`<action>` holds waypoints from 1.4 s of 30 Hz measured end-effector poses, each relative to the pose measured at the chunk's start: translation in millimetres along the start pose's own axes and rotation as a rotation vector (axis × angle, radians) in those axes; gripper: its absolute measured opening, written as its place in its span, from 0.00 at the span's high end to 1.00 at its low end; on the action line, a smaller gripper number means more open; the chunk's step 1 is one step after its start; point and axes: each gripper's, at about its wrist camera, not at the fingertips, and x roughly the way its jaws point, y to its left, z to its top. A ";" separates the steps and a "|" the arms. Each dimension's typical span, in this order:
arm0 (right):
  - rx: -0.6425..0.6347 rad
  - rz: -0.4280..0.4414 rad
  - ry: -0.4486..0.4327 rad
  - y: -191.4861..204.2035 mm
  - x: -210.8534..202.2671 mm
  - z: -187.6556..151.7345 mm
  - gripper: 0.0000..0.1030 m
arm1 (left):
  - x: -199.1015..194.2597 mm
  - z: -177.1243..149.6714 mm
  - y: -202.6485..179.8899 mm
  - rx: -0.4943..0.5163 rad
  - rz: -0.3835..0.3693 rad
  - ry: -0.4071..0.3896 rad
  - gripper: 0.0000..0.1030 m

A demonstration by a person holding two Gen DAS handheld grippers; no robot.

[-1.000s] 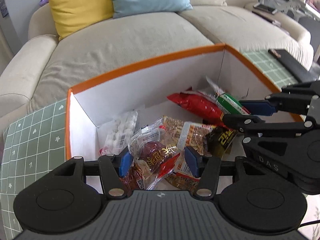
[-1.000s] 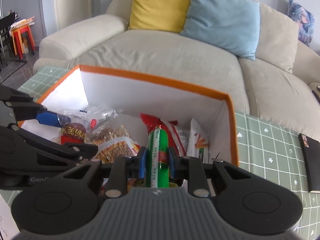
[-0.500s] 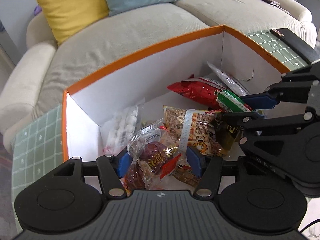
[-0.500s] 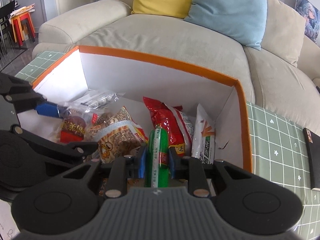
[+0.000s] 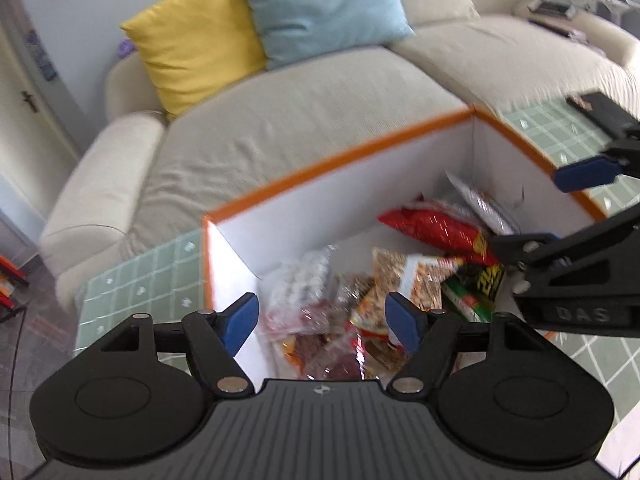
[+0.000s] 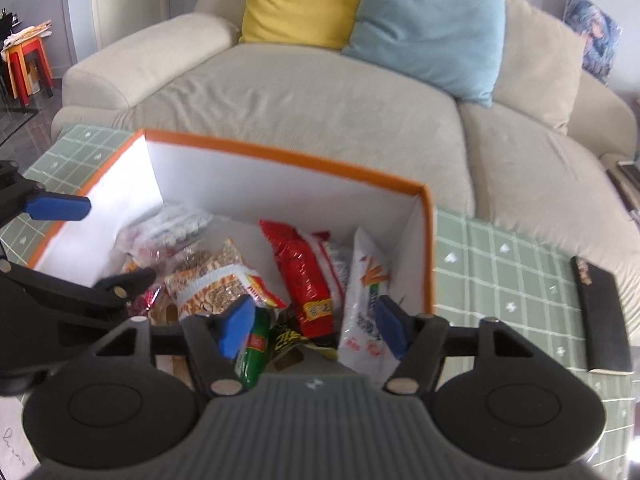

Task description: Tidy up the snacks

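A white box with an orange rim (image 5: 332, 168) (image 6: 280, 156) stands on a green checked cloth and holds several snack packs. Inside lie a red bag (image 5: 436, 232) (image 6: 304, 268), a peanut pack (image 6: 212, 280), a white pack (image 6: 364, 296), a green sausage stick (image 6: 256, 344) (image 5: 464, 300) and a clear pack of red dates (image 5: 316, 320). My left gripper (image 5: 322, 320) is open and empty above the box's near left. My right gripper (image 6: 312, 330) is open and empty above the near right; the green stick lies below its left finger.
A beige sofa (image 6: 320, 88) with a yellow cushion (image 6: 300, 0) and a blue cushion (image 6: 428, 32) stands behind the table. A black flat object (image 6: 600, 312) (image 5: 600, 108) lies on the cloth right of the box. Red and orange stools (image 6: 24, 68) stand far left.
Both grippers have opened and risen. The right one let go of the green sausage stick, the left one of the date pack; both snacks now lie in the box.
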 end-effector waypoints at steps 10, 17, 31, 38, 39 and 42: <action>0.026 -0.087 -0.251 -1.1 -97.5 -8.9 0.11 | -79.8 -5.9 15.0 -0.101 0.114 -0.290 0.18; 0.086 -0.117 -0.416 3.3 -153.6 -46.7 0.07 | -134.7 -32.0 13.4 -0.102 0.147 -0.448 0.13; 0.171 -0.145 -0.493 38.7 -213.4 -128.1 0.04 | -169.7 -88.8 15.2 -0.199 0.126 -0.445 0.13; 0.179 -0.104 -0.387 46.4 -198.8 -139.6 0.04 | -149.4 -107.3 16.4 -0.207 0.040 -0.283 0.12; 0.181 -0.102 -0.370 46.9 -194.1 -141.1 0.04 | -144.9 -110.3 15.9 -0.217 0.036 -0.260 0.12; 0.194 -0.096 -0.319 46.5 -179.9 -146.0 0.04 | -132.1 -117.3 13.0 -0.228 0.018 -0.205 0.12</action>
